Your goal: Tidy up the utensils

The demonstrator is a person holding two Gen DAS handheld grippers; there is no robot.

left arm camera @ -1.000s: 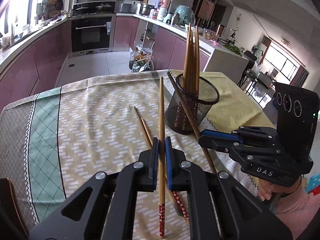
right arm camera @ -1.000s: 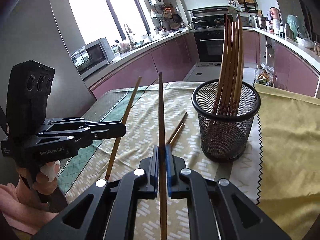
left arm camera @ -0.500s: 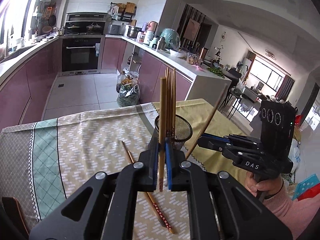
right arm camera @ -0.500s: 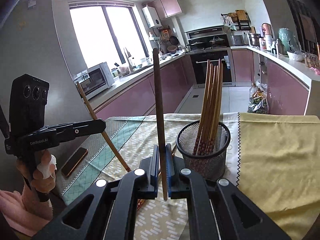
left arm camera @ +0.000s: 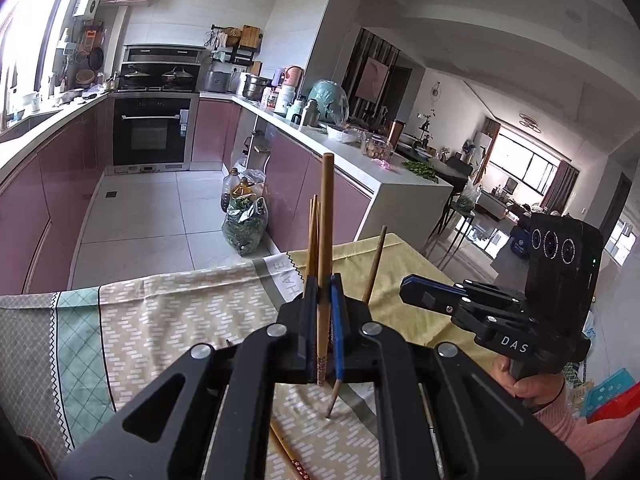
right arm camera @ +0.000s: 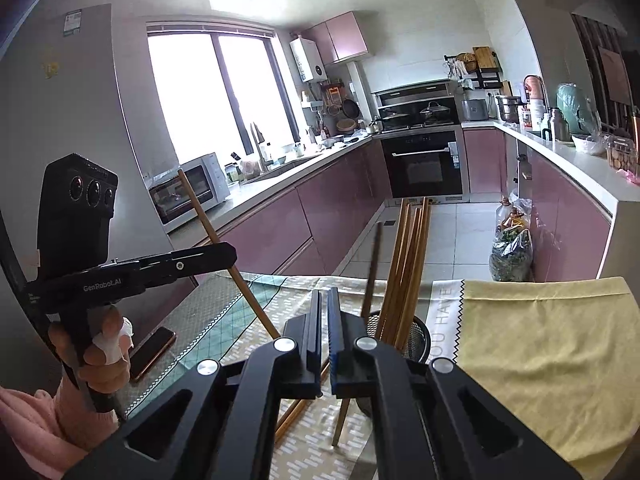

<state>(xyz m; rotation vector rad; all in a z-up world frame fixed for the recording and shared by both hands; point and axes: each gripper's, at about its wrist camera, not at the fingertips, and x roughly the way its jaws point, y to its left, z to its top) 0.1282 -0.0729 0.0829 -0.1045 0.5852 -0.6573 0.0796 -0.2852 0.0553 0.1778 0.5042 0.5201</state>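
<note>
Both grippers have risen: the left gripper pinches a chopstick upright, while the right gripper, jaws narrow and empty, has dropped its dark chopstick, which may topple outside the mesh cup visible only from the right.

mesh holder mostly hidden behind fingers, falling chopstick blurred, perhaps released
</note>
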